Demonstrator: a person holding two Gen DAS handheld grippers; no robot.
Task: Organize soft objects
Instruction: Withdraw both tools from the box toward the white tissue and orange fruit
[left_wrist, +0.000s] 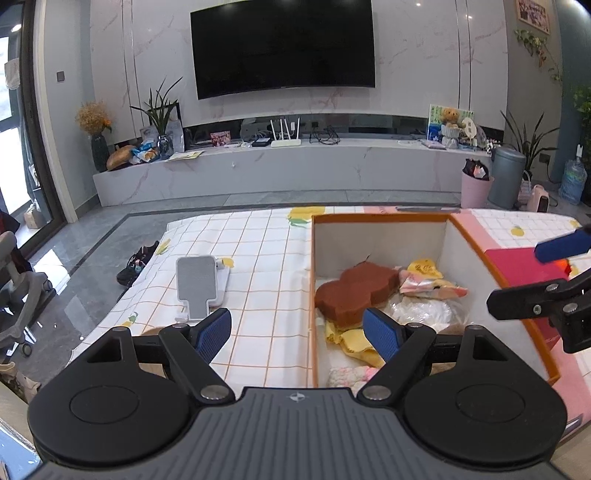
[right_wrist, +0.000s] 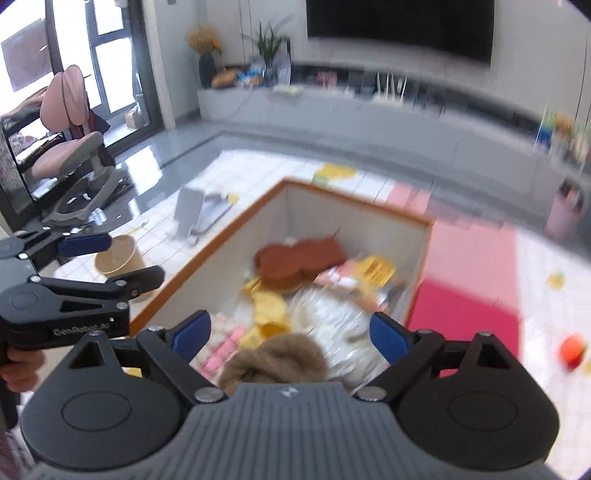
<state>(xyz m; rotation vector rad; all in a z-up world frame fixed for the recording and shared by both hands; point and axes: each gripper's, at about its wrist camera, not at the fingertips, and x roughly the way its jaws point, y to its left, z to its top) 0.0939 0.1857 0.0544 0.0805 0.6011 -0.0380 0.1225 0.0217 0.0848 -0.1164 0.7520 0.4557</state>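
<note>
An orange-rimmed box (left_wrist: 380, 218) on the checked cloth holds soft things: a brown sponge-like cushion (left_wrist: 354, 293), yellow cloths (left_wrist: 354, 341), a white plastic-wrapped bundle (left_wrist: 424, 312) and a pink-and-white fluffy piece (left_wrist: 347, 374). My left gripper (left_wrist: 297, 332) stands open astride the box's left wall, holding nothing. My right gripper (right_wrist: 290, 338) is open above the near end of the box (right_wrist: 221, 240). A tan knitted item (right_wrist: 273, 360) lies below it, apart from both pads. The right gripper (left_wrist: 532, 275) also shows at the right edge of the left wrist view. The right wrist view is blurred.
A grey-and-white phone stand (left_wrist: 201, 286) lies on the cloth left of the box. A paper cup (right_wrist: 118, 258) sits by the left gripper (right_wrist: 125, 258). A red-pink lid (left_wrist: 524, 266) lies right of the box, and beyond it an orange ball (right_wrist: 572, 349).
</note>
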